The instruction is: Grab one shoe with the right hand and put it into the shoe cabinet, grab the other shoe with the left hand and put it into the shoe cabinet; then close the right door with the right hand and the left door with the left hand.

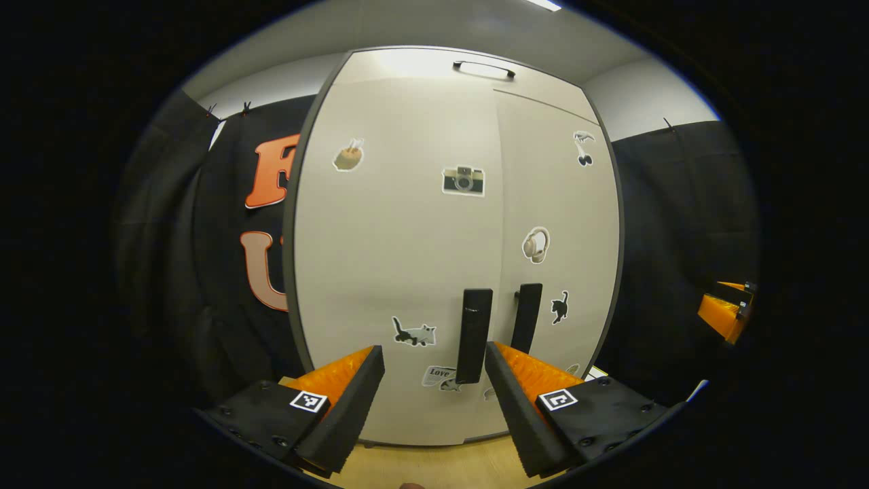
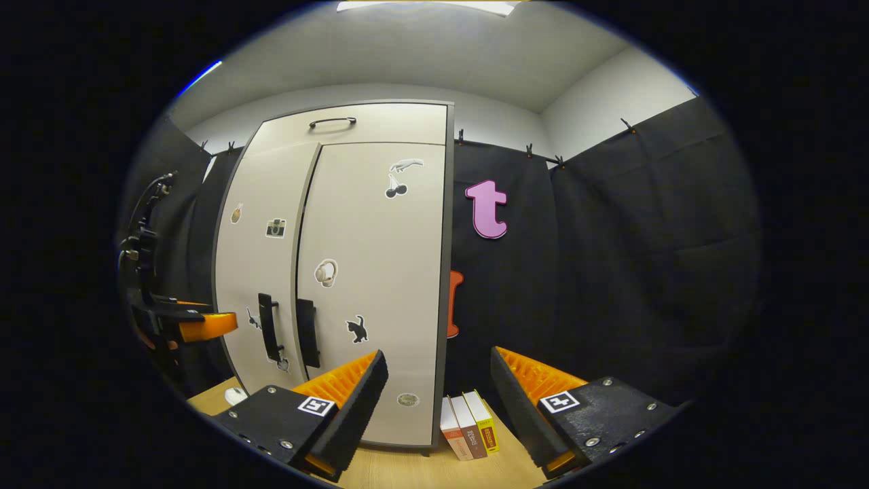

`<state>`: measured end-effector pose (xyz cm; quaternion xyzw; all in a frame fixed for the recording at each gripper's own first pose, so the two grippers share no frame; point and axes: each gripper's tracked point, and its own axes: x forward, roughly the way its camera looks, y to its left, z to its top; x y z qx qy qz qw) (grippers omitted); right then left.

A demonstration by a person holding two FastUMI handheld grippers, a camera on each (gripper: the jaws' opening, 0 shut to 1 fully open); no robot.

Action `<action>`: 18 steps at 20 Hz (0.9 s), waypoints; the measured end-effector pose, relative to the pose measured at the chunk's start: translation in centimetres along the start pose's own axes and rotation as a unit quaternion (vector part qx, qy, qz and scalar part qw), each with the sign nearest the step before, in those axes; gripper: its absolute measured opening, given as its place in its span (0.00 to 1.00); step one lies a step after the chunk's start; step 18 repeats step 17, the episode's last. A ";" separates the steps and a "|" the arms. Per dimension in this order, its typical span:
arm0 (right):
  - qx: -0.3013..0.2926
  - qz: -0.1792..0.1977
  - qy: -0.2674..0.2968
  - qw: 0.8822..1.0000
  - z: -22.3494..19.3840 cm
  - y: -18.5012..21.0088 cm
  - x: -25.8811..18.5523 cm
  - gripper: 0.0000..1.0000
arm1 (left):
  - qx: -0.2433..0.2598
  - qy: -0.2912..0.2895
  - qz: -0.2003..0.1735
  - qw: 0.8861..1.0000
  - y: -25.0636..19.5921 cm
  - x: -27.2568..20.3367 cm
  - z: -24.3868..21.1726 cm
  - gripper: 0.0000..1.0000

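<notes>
Before the shut shoe cabinet (image 1: 434,258), left tool (image 1: 434,401) wide open, empty, right tool (image 2: 438,401) likewise, books (image 2: 468,424) beside cabinet edge.

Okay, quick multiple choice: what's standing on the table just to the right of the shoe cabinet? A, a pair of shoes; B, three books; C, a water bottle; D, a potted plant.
B: in the right gripper view, three books stand upright side by side on the wooden table, right beside the lower right corner of the shoe cabinet.
</notes>
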<state>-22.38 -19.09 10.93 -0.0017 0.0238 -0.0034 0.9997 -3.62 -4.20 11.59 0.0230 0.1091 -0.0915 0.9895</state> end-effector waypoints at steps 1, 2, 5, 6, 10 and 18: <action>-0.001 0.006 -0.002 1.000 0.4 0.3 0.0 0.94 | 0.002 -0.006 0.010 1.000 1.2 -1.7 0.7 0.95; 0.000 0.012 -0.006 1.000 0.8 0.7 -0.1 0.94 | 0.004 -0.011 0.021 1.000 2.3 -3.1 1.4 0.97; 0.008 0.029 -0.015 0.999 2.3 1.8 -0.4 0.94 | 0.013 -0.036 0.062 0.997 6.1 -7.6 3.5 0.98; 0.008 0.035 -0.017 0.999 2.7 2.3 -0.5 0.94 | 0.016 -0.047 0.080 0.996 7.5 -8.8 4.3 0.98; 0.007 0.045 -0.032 0.998 4.0 3.7 -1.0 0.94 | 0.013 -0.065 0.130 0.989 12.0 -12.8 5.4 0.95; 0.004 0.050 -0.024 0.998 3.5 6.6 -2.0 0.94 | -0.003 -0.070 0.137 0.988 14.9 -14.9 4.5 0.97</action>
